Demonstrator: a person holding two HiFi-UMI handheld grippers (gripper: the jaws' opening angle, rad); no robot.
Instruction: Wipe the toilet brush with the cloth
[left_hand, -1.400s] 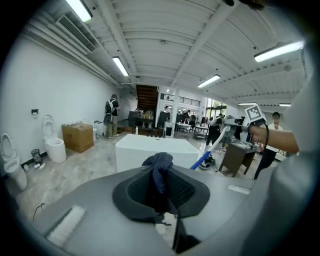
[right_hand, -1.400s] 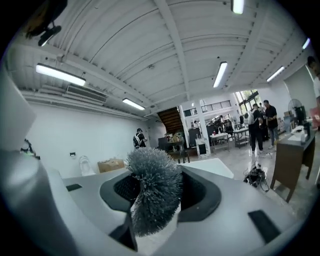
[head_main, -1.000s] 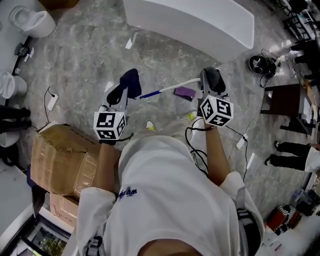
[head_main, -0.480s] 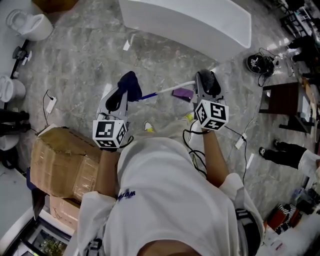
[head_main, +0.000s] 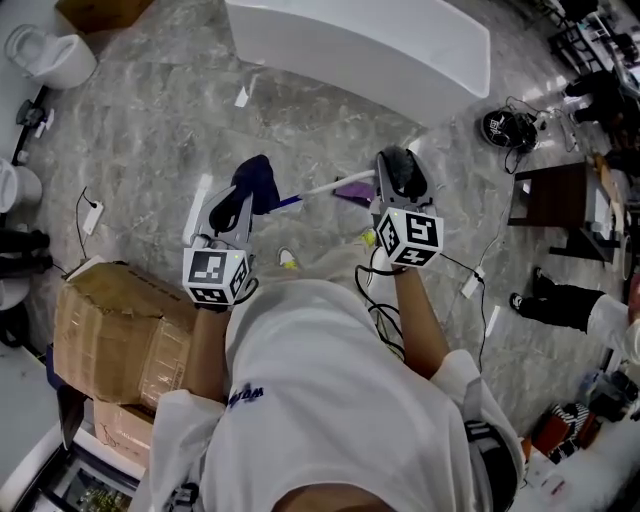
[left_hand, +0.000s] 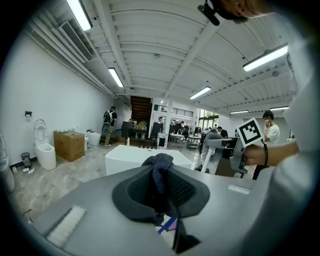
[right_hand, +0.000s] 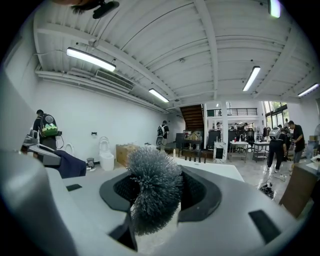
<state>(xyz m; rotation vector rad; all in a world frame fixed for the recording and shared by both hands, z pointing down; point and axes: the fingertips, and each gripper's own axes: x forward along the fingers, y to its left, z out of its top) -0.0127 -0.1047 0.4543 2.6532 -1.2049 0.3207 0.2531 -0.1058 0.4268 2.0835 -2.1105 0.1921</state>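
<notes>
Gripping head of toilet brush (right_hand: 152, 195), right tool (head_main: 400, 176); cloth (left_hand: 160, 172) in left tool (head_main: 238, 200).

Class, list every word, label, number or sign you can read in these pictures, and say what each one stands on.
Nothing here can be read as text.
Blue print on the white shirt: too blurred to read.
Left marker cube: black-and-white square pattern only, no words.
Right marker cube: the same, no words.
Cardboard box: no legible print.

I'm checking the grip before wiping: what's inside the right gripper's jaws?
The toilet brush's grey bristle head sits in the right gripper. The pinch point is covered by bristles; the white handle shows only in the head view.
</notes>
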